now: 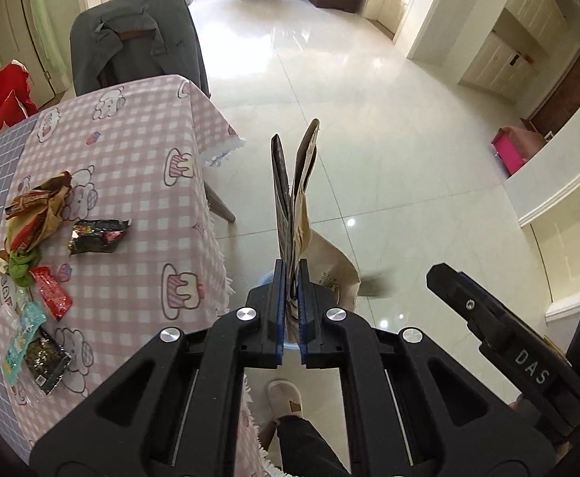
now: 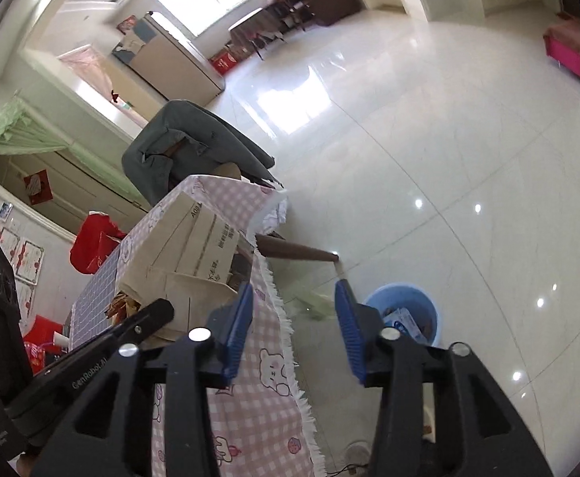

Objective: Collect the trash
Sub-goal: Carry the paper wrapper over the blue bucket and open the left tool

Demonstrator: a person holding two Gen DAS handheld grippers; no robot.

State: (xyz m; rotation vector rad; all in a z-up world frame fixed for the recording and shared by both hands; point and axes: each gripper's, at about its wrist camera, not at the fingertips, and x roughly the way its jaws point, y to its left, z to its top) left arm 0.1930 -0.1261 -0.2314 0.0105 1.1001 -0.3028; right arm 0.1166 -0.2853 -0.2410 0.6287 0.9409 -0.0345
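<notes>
My left gripper [image 1: 291, 278] is shut on a flattened brown cardboard box [image 1: 297, 190], which stands up out of the jaws beside the table edge. In the right wrist view the same box [image 2: 186, 246] shows at the left. My right gripper [image 2: 295, 318] is open above the floor, with nothing pressed between its blue pads [image 2: 240, 330]. Just beyond them is a blurred pale scrap [image 2: 315, 304], clear of both pads. A blue bin [image 2: 429, 310] with trash inside stands on the floor below. Several wrappers [image 1: 39, 214] lie on the table, among them a black one [image 1: 99, 234] and a red one [image 1: 53, 294].
The table wears a pink checked cloth [image 1: 138, 139] with a fringed edge. A chair draped in a grey jacket [image 1: 130, 35] stands at its far end. A person's slippered foot [image 1: 286, 397] is below the left gripper. Glossy tiled floor [image 1: 369, 119] stretches beyond, with a pink box [image 1: 512, 151] at the right.
</notes>
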